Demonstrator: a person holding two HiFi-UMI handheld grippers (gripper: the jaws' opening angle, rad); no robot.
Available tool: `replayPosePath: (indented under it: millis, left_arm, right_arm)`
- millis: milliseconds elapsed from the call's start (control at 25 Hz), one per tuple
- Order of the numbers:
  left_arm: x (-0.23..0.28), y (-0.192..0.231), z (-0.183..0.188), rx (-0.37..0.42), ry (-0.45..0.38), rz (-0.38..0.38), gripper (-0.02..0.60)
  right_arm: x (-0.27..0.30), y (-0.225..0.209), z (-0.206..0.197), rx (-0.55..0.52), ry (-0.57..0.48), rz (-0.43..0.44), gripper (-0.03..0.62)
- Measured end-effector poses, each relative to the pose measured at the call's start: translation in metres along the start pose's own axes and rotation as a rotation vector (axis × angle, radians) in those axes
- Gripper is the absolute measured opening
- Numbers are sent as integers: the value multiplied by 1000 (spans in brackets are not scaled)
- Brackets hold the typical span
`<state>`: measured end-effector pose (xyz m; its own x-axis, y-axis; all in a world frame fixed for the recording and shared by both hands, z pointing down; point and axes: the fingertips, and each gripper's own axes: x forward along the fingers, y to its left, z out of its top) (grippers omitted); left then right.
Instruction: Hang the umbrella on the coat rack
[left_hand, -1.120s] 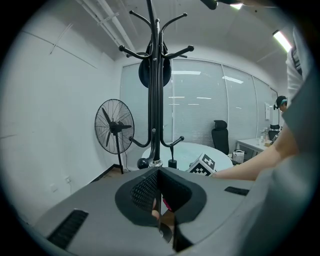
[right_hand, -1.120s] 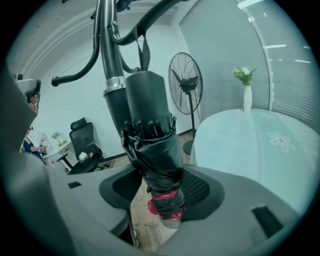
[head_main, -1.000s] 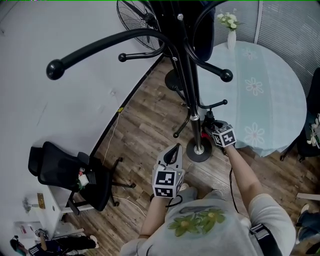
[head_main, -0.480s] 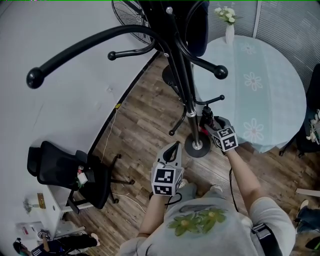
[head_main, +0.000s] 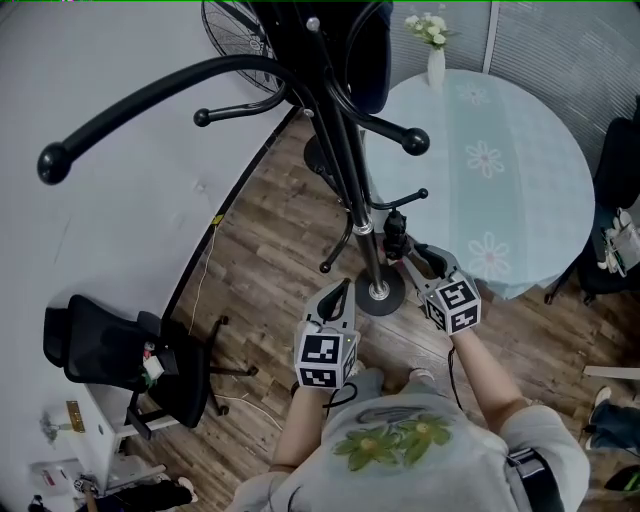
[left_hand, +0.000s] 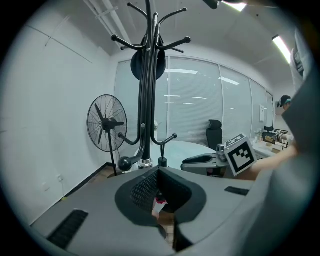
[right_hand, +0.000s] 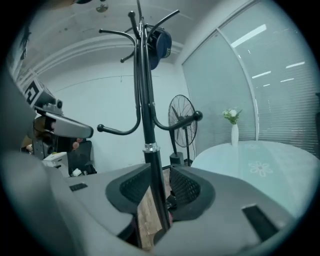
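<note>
Umbrella (head_main: 397, 230): short, dark, folded, seemingly strap-hung from the coat rack's (head_main: 345, 170) low hook (head_main: 410, 197). Likely light and swingy, so grab the rigid handle, not the fabric. Right tool (head_main: 412, 258) is half apart, closing, empty, just short of it. Left tool (head_main: 343, 292) closed, empty.

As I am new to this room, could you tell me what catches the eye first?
The black coat rack dominates the middle, its curved arms sweeping over the wooden floor. To its right stands a round table in a pale flowered cloth, a vase of white flowers at its far edge.
</note>
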<state>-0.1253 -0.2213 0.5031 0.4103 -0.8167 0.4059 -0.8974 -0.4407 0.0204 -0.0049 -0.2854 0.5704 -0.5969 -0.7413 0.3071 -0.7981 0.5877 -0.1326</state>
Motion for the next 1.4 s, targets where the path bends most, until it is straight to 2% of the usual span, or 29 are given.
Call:
replayPosePath:
  millis: [160, 240, 400, 440, 720, 1400]
  left_arm:
    - [2, -7, 9, 3, -27, -9, 2]
    - [3, -12, 12, 4, -39, -17, 2]
    - [4, -28, 14, 1, -57, -44, 2]
    - [4, -32, 14, 2, -60, -53, 2]
    - [0, -51, 15, 2, -78, -89, 2]
    - [-24, -46, 16, 21, -115, -135, 2]
  right_arm:
    - [-18, 11, 10, -8, -6, -6, 130]
    - [-26, 19, 14, -22, -16, -9, 70]
    - [-41, 30, 24, -1, -42, -3, 53]
    - [-44, 33, 26, 7, -52, 1, 3]
    - [-62, 50, 33, -20, -51, 17, -2]
    - [-77, 84, 37, -46, -63, -22, -2]
